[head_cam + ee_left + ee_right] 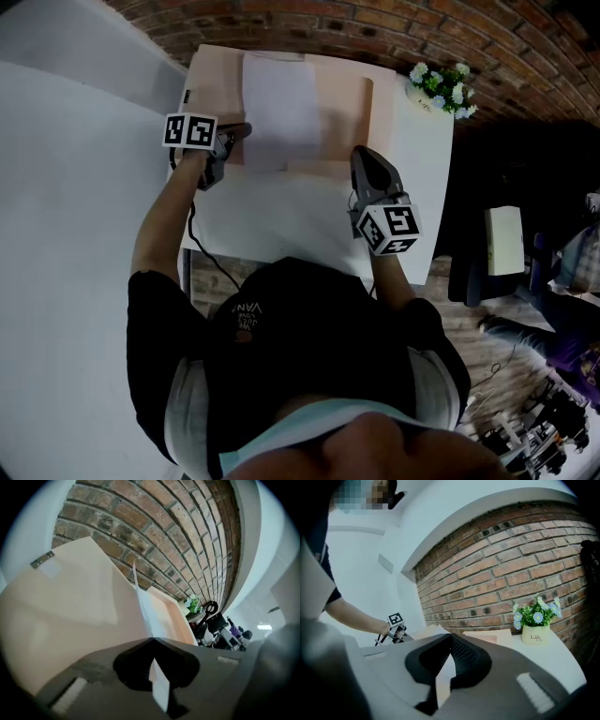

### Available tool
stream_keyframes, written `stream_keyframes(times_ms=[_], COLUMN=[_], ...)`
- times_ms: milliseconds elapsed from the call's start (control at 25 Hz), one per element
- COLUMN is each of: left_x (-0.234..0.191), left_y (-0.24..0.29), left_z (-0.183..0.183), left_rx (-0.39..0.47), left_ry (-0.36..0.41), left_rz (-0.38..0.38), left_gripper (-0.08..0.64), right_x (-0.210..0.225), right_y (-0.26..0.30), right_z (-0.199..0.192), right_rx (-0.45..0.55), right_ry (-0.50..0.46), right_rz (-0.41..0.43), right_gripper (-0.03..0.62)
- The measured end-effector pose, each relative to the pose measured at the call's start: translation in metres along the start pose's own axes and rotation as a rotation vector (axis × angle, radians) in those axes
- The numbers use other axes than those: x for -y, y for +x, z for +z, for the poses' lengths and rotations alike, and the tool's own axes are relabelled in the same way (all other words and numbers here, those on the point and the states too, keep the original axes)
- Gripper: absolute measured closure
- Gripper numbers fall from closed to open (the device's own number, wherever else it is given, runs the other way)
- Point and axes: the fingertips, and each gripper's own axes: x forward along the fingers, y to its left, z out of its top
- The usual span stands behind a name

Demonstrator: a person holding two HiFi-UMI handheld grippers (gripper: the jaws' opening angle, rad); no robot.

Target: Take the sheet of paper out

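A beige folder (347,103) is lying open along the far edge of the white table (281,225), reaching from the far left corner most of the way to the right. The sheet of paper (281,108) is lying on the left-hand half of the folder. Its far end is sitting at the folder's far edge and its near end is coming down to the folder's near edge.

The left gripper (240,130) is reaching in from the table's left edge, and its jaws are clamping the left margin of the sheet. In the left gripper view the paper (143,606) is running out of the closed tips, seen almost edge-on, with beige folder showing on either side of it.

The right gripper (361,155) is sitting over the near right part of the folder, close to the sheet's near right corner. Its jaws are pressing together tip to tip. I cannot tell whether they are pinching the folder's edge or closing on nothing. The tips are merely lining up with the beige edge in the right gripper view.

A small flower pot (439,89) with pale blooms is standing at the table's far right corner, well apart from both grippers. A brick wall (375,28) is running just behind the far edge.
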Motion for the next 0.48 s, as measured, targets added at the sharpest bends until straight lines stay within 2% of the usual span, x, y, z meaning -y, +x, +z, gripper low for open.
stream_keyframes(times_ms=[240, 480], left_x=[0.005, 0.014], left_y=[-0.016, -0.03], left_z=[-0.001, -0.002], left_rx=[0.005, -0.003], left_ry=[0.069, 0.173], left_rz=[0.008, 0.022], left_gripper=[0.558, 0.558], right_x=[-0.009, -0.018], right_y=[0.013, 0.024], right_z=[-0.006, -0.01], right_rx=[-0.017, -0.026], right_ry=[-0.01, -0.01], right_rz=[0.014, 0.029], right_gripper=[0.594, 0.594])
